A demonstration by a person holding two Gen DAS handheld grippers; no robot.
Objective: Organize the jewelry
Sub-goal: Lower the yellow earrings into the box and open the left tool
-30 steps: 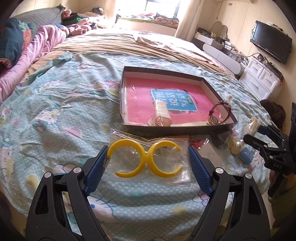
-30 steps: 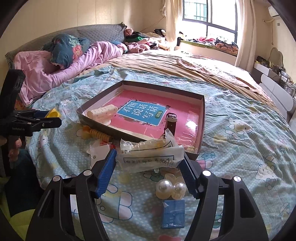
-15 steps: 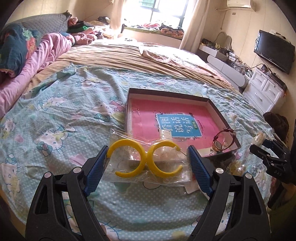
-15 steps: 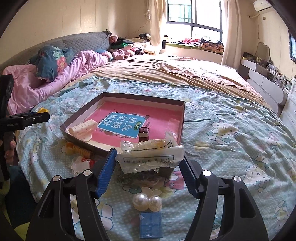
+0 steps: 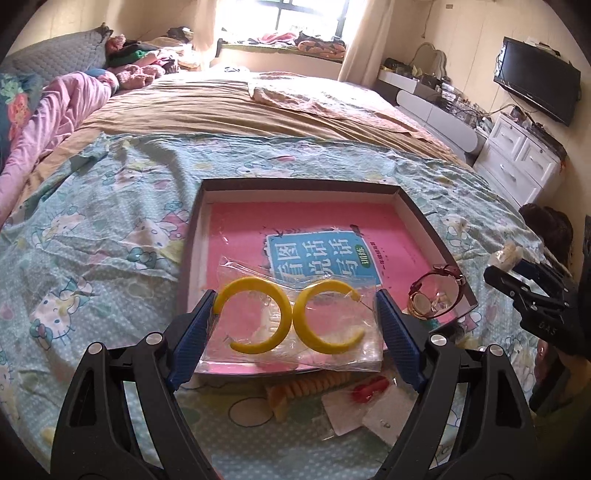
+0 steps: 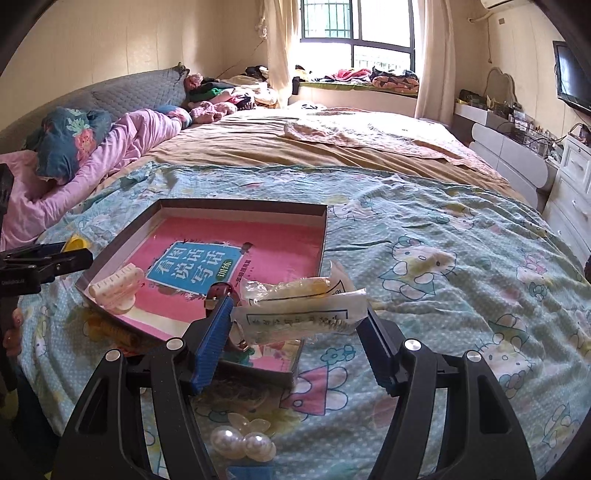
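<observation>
Left gripper [image 5: 295, 325] clamps bagged yellow hoop earrings [image 5: 291, 319], now over box [image 5: 192, 251] near edge | right gripper [image 6: 299, 325] pinches white packet [image 6: 299, 314], now over box's near-right corner | watch [image 5: 436, 291] inside box | cartoon-print bedspread [image 6: 443, 266]; window [image 6: 354, 22] beyond.

The left gripper [image 5: 295, 321] hangs over the near edge of the bed, its blue pads clamped on a clear packet. The right gripper [image 6: 297, 323] hangs beside it toward the near-right, pinching a white sachet.
</observation>
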